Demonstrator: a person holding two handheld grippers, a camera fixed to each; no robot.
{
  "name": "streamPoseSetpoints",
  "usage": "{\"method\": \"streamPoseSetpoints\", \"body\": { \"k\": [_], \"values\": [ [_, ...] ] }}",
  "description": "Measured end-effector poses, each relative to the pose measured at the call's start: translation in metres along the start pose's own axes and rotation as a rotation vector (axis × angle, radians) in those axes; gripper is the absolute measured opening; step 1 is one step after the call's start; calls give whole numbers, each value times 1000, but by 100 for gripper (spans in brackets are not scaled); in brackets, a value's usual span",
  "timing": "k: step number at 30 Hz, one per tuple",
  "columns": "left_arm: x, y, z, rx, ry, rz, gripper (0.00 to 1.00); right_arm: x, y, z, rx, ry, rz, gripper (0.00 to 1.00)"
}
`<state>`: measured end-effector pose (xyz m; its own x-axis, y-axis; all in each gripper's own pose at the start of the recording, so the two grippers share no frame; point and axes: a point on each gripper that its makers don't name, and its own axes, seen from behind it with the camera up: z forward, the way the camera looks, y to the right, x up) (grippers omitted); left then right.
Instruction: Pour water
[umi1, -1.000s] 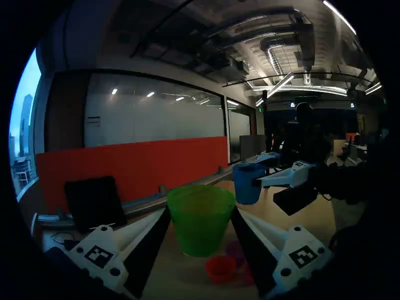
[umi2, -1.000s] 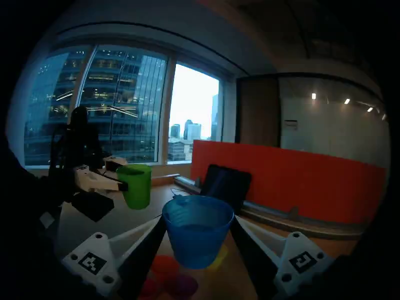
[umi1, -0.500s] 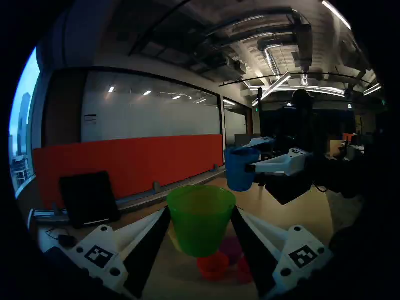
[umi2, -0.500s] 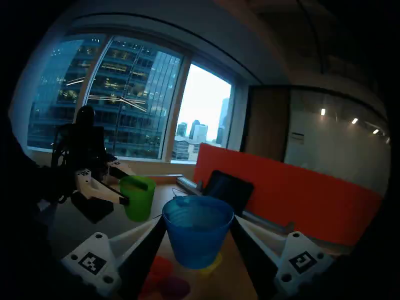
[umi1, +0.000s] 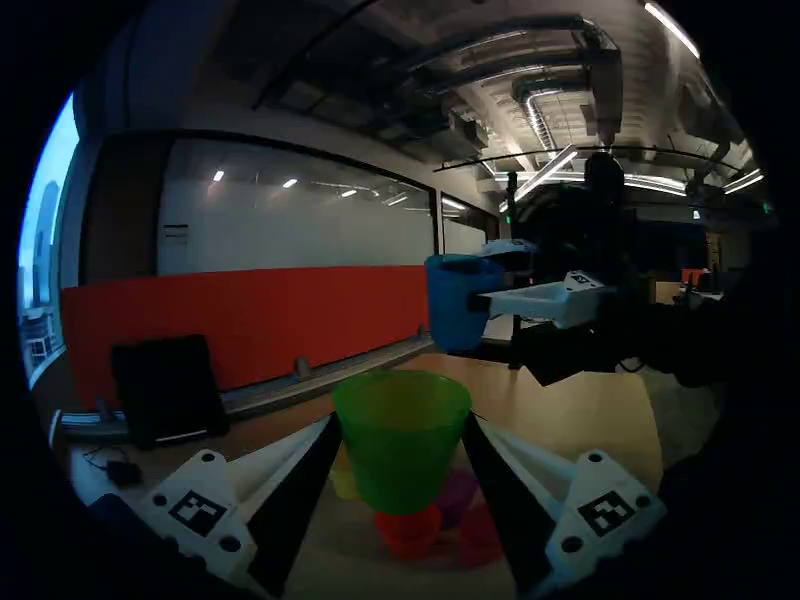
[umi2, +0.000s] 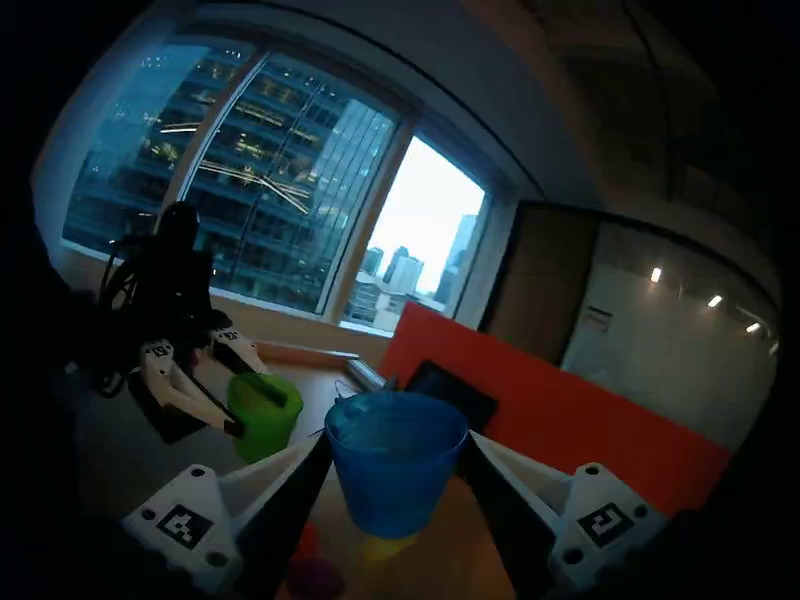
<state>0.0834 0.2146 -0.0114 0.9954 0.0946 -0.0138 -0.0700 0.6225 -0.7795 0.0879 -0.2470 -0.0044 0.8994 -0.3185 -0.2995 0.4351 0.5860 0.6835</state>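
In the left gripper view, a green cup (umi1: 402, 438) stands upright between the fingers of my left gripper (umi1: 402, 470), which is shut on it. Farther off and higher, to the right, hangs the blue cup (umi1: 453, 302) held by the other gripper. In the right gripper view, my right gripper (umi2: 397, 480) is shut on the blue cup (umi2: 396, 460), which is tilted with the view; water shows inside. Lower at the left there, the green cup (umi2: 262, 414) sits in the other gripper's fingers (umi2: 205, 400), held by a person in dark sleeves.
Small coloured cups, red (umi1: 408, 528), purple (umi1: 455, 493) and yellow (umi1: 345, 483), lie on the wooden table (umi1: 560, 410) under the green cup. A dark tablet (umi1: 166, 385) leans against an orange partition (umi1: 250, 310). Large windows (umi2: 260, 220) lie behind the person.
The blue cup has risen and moved closer, now standing above the green cup's level. The right gripper view has tilted, looking down on the green cup. The green cup stayed in place between my left fingers.
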Motion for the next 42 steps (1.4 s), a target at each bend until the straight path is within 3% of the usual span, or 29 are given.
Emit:
{"method": "streamPoseSetpoints", "body": {
  "k": [9,23,42],
  "values": [
    [-6,13,6,-17,-6,8,86,18,8,2,-6,2,-129,91],
    [-8,22,12,-36,-3,7,86,47,16,9,-23,35,-321,91],
    [-11,38,14,-63,-3,20,86,65,25,21,-39,26,-553,91]
  ]
}}
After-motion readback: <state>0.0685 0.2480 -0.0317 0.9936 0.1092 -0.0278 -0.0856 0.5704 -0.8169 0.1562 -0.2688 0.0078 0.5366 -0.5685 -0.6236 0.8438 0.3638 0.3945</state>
